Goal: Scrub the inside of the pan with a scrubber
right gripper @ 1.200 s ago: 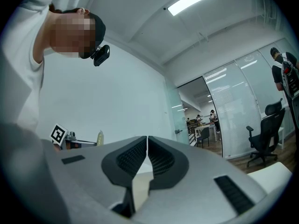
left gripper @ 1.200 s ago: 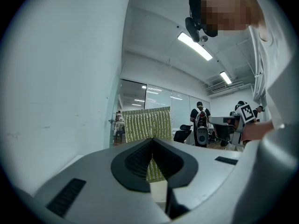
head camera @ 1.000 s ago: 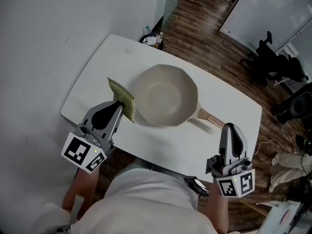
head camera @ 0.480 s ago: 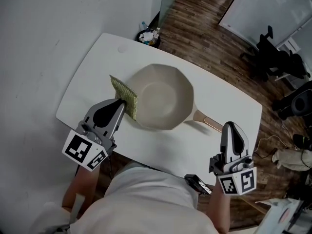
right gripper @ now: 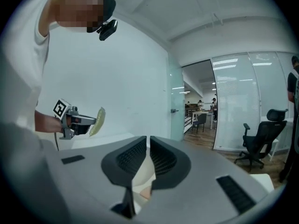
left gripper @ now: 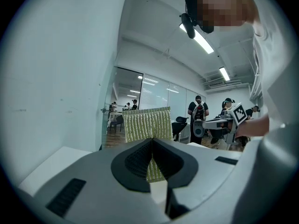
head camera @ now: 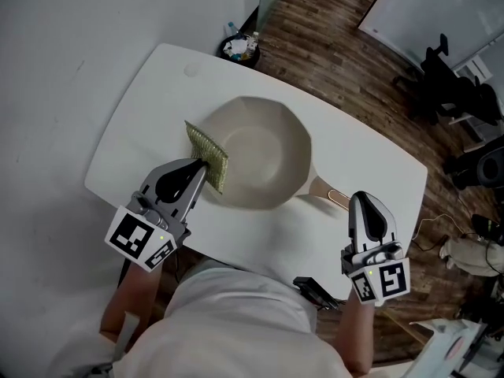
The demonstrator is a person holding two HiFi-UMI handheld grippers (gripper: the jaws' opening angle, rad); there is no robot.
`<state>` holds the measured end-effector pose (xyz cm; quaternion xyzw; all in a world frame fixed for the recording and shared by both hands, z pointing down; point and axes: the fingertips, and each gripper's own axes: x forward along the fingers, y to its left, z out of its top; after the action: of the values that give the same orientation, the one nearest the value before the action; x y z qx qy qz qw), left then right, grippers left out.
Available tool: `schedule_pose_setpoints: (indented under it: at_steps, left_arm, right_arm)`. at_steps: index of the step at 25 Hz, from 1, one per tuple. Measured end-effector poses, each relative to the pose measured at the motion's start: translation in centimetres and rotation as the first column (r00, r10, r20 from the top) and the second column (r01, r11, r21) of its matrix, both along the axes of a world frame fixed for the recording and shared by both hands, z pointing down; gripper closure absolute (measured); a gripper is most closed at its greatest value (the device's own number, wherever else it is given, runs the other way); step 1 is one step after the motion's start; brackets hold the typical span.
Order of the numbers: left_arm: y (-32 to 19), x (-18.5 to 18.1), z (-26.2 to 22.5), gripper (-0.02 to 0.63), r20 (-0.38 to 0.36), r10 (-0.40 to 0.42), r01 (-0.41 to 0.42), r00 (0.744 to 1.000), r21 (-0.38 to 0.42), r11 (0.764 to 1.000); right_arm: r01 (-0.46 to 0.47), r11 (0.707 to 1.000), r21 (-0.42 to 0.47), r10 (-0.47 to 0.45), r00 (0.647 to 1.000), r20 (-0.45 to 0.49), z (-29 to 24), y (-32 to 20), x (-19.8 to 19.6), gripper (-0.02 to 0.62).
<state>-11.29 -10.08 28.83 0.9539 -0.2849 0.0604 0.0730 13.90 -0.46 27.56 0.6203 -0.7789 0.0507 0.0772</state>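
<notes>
The cream pan (head camera: 264, 160) sits in the middle of the white table (head camera: 150, 109), its handle (head camera: 331, 196) pointing right toward me. My left gripper (head camera: 201, 168) is shut on a green scrubber (head camera: 208, 155), which stands on edge over the pan's left rim. In the left gripper view the scrubber (left gripper: 145, 124) sticks up from between the shut jaws (left gripper: 152, 143). My right gripper (head camera: 363, 201) hovers by the handle's end, jaws shut with nothing between them (right gripper: 148, 140). From the right gripper view, the left gripper (right gripper: 74, 121) and scrubber (right gripper: 97, 115) show at left.
A small bin of rubbish (head camera: 239, 47) stands on the wood floor beyond the table's far edge. Black office chairs (head camera: 449, 93) are at the right. The table's near edge runs just ahead of my body. A white wall lies to the left.
The left gripper has carried the scrubber right, from beside the pan to over its left rim. The right gripper has edged slightly toward the handle.
</notes>
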Motion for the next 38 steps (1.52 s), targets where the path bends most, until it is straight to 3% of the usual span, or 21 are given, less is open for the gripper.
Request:
schedule_pose_setpoints:
  at_steps: [10, 16, 22, 31, 38]
  left_arm:
    - [-0.4, 1.1, 1.8, 0.588, 0.038, 0.000, 0.001, 0.999, -0.019, 1.000]
    - [-0.9, 1.3, 2.6, 0.588, 0.057, 0.003, -0.001, 0.998, -0.024, 1.000]
    - [-0.5, 2.3, 3.1, 0.588, 0.091, 0.018, -0.017, 0.996, -0.016, 1.000]
    - [-0.4, 3.3, 4.0, 0.588, 0.095, 0.026, -0.023, 0.995, -0.036, 0.999]
    - [-0.3, 4.0, 4.3, 0.588, 0.103, 0.032, -0.027, 0.994, -0.044, 0.999]
  right_arm:
    - [0.141, 0.974, -0.179, -0.155, 0.985, -0.069, 6.2, -1.8, 1.4, 0.567]
    - [0.199, 0.935, -0.295, -0.242, 0.963, -0.116, 10.5, -2.6, 1.5, 0.488]
    - [0.256, 0.862, -0.437, -0.362, 0.915, -0.177, 14.6, -2.0, 1.4, 0.423]
    - [0.276, 0.712, -0.646, -0.585, 0.742, -0.327, 19.5, -1.1, 1.3, 0.370]
    - [0.294, 0.622, -0.725, -0.676, 0.669, -0.309, 21.7, -1.1, 1.2, 0.368]
